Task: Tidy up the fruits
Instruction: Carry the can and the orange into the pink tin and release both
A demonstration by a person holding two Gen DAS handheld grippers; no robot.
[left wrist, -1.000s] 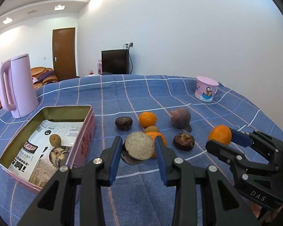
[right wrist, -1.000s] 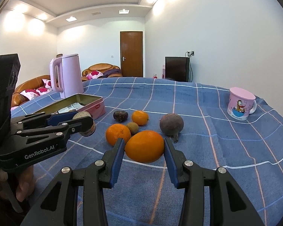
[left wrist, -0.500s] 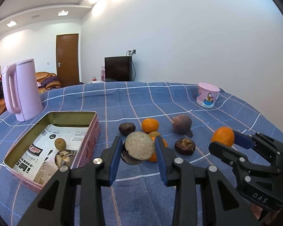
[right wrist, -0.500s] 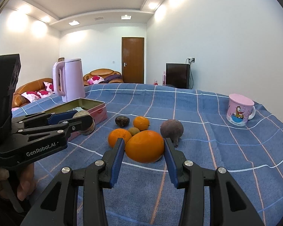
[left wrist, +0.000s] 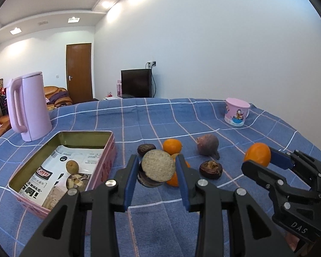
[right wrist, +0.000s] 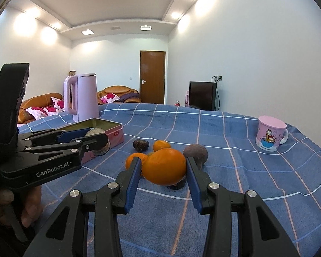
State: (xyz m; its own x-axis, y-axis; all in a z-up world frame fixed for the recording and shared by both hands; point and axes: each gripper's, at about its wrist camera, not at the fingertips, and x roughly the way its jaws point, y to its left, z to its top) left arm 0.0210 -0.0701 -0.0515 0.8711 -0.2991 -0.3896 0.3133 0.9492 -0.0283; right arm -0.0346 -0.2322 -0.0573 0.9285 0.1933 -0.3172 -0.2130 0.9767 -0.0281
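While the left tool [left wrist: 158,169] clamps a rough tan fruit [left wrist: 158,165] and the right tool [right wrist: 163,167] clamps an orange [right wrist: 164,166], both hang above the worktop [left wrist: 156,220], which wears a blue checked cloth. Just beyond lie loose fruits [left wrist: 207,145] in a cluster, with a pink tin [left wrist: 106,160] to their left holding a small brown fruit [left wrist: 72,166]. Farther back stand a lilac kettle [left wrist: 30,107] and a pink mug [right wrist: 270,133]. Behind them are white walls, a brown door [right wrist: 152,77], a dark television [left wrist: 136,83] and a sofa [right wrist: 117,92].
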